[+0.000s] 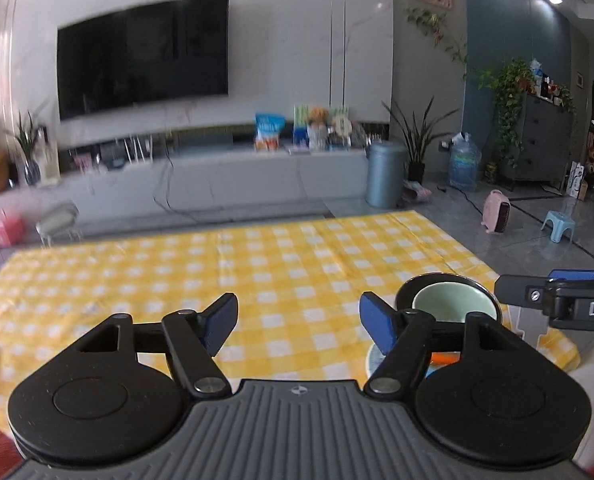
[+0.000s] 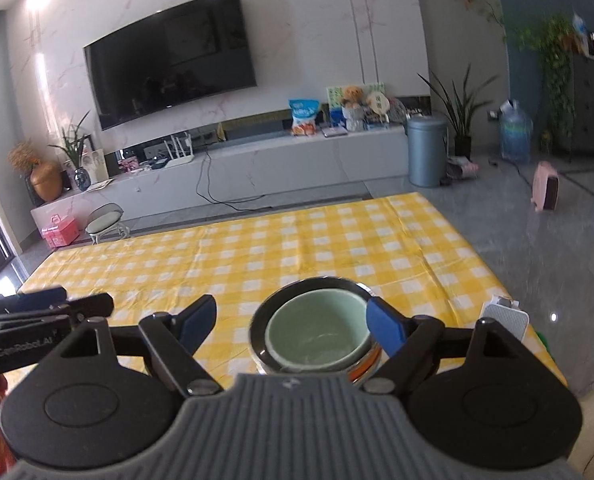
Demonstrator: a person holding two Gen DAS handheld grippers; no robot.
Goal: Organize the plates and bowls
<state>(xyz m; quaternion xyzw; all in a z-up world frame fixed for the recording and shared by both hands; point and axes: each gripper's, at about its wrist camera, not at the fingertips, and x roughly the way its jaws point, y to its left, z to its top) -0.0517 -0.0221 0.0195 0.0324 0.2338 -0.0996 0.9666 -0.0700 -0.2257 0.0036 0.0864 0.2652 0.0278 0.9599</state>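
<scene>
Stacking step judged complete or nearly so: pale green bowl [image 2: 317, 334] nested inside steel bowl [image 2: 257, 320] on yellow checked tablecloth [image 2: 257, 248], at six o'clock in right wrist view, atop further dishes too hidden to identify. Left gripper [image 1: 297, 322] and right gripper [image 2: 293, 322] both spread apart, empty. Next move, if any, calls for locating remaining dishes; none seen elsewhere.

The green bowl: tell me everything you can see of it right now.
The green bowl is pale green, glossy like glazed ceramic, round, upright and looks empty. It sits nested inside a shiny metal bowl, whose rim rings it, on the yellow checked tablecloth near the table's near edge. More dishes seem stacked beneath, mostly hidden. Neither gripper touches it.
</scene>
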